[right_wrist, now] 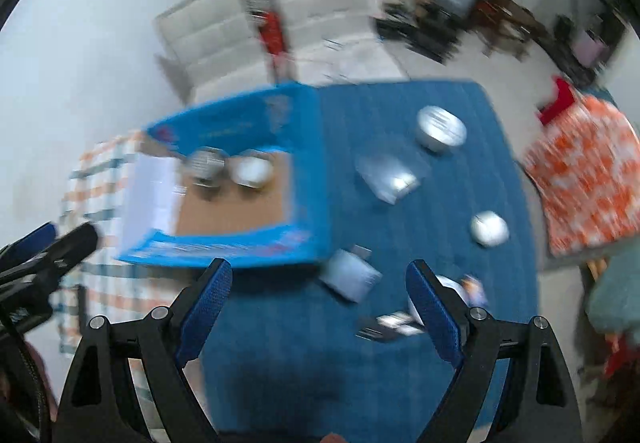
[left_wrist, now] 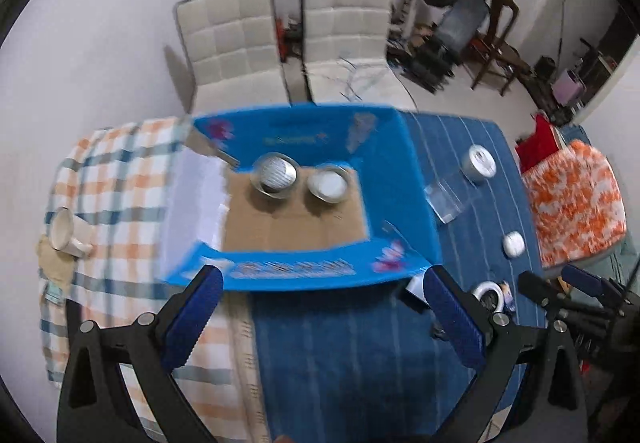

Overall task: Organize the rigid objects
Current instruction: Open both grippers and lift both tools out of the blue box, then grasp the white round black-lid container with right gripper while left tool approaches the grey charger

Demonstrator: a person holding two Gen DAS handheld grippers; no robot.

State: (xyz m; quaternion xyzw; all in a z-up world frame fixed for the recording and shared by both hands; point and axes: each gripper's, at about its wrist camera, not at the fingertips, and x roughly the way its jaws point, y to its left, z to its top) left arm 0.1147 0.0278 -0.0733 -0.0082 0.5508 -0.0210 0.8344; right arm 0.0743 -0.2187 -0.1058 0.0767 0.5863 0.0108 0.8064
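Observation:
A blue cardboard box [left_wrist: 400, 179] stands open on the table and holds two round tins [left_wrist: 275, 175] [left_wrist: 329, 185]. It also shows in the right wrist view [right_wrist: 308, 171]. On the blue cloth to its right lie a silver tin [right_wrist: 441, 128], a clear plastic box [right_wrist: 386, 173], a small round tin [right_wrist: 489, 228], a small white box [right_wrist: 350, 275] and a tape roll [left_wrist: 490, 293]. My left gripper [left_wrist: 320, 307] is open and empty above the box's near edge. My right gripper [right_wrist: 320, 299] is open and empty above the white box.
A white mug [left_wrist: 66, 233] lies on the checked cloth [left_wrist: 120, 179] at the left. Two white chairs [left_wrist: 232, 39] stand behind the table. An orange-and-white cushion [left_wrist: 572, 203] lies to the right. Gym gear stands at the back right.

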